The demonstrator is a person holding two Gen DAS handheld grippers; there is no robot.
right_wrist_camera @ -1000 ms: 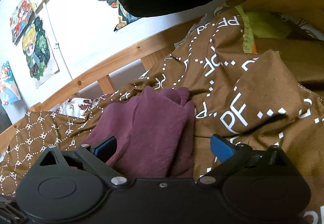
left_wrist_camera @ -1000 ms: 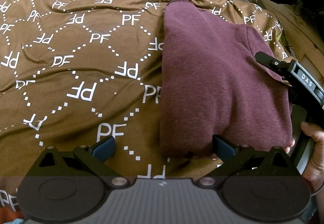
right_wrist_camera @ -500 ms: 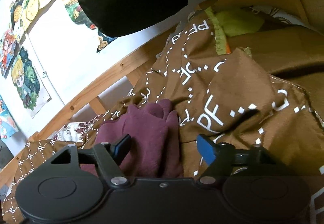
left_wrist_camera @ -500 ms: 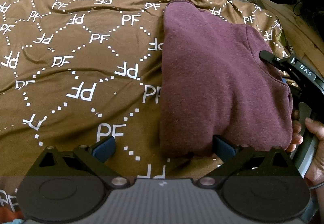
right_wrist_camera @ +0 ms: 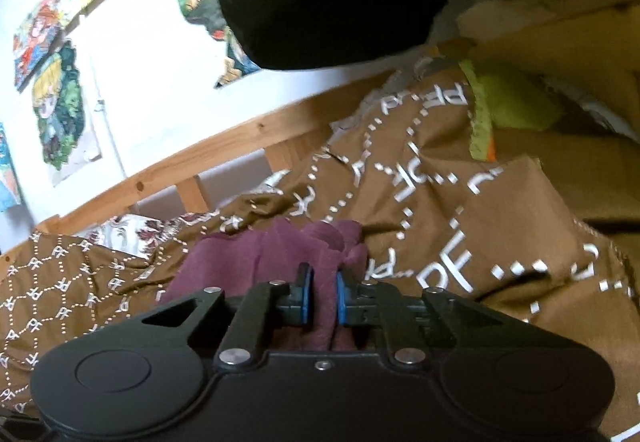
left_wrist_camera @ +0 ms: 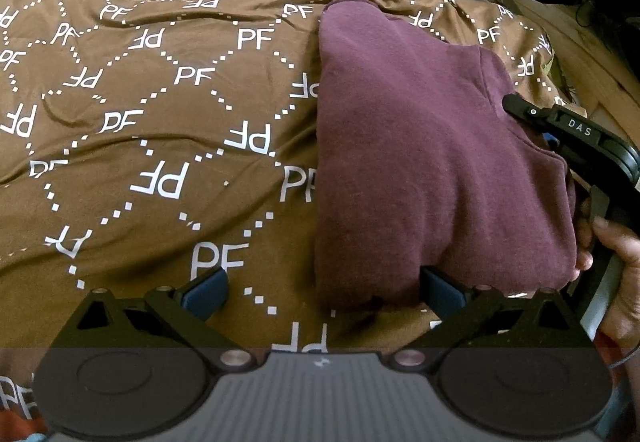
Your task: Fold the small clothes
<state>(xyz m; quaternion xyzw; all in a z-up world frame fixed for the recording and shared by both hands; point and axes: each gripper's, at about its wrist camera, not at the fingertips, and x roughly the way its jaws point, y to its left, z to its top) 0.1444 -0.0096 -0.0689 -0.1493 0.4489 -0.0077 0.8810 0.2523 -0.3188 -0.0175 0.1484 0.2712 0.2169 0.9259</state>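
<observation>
- Maroon garment [left_wrist_camera: 432,162] lies folded on my brown bedspread [left_wrist_camera: 160,122], right side.
- Right gripper [right_wrist_camera: 320,296] closing, pinching its bunched edge.
- Left gripper [left_wrist_camera: 320,292] spread wide at near edge.

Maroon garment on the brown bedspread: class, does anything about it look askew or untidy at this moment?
Mostly tidy: the maroon knit garment lies folded flat on the brown patterned bedspread. Only its right edge is bunched into ruffles, where the right hand-held gripper is closing on it. The left hand-held gripper stands open at the near edge.

Brown PF-patterned bedspread [left_wrist_camera: 168,130], wooden bed rail [right_wrist_camera: 224,158], cartoon posters [right_wrist_camera: 60,102] on white wall, lime-green cloth [right_wrist_camera: 516,102]
</observation>
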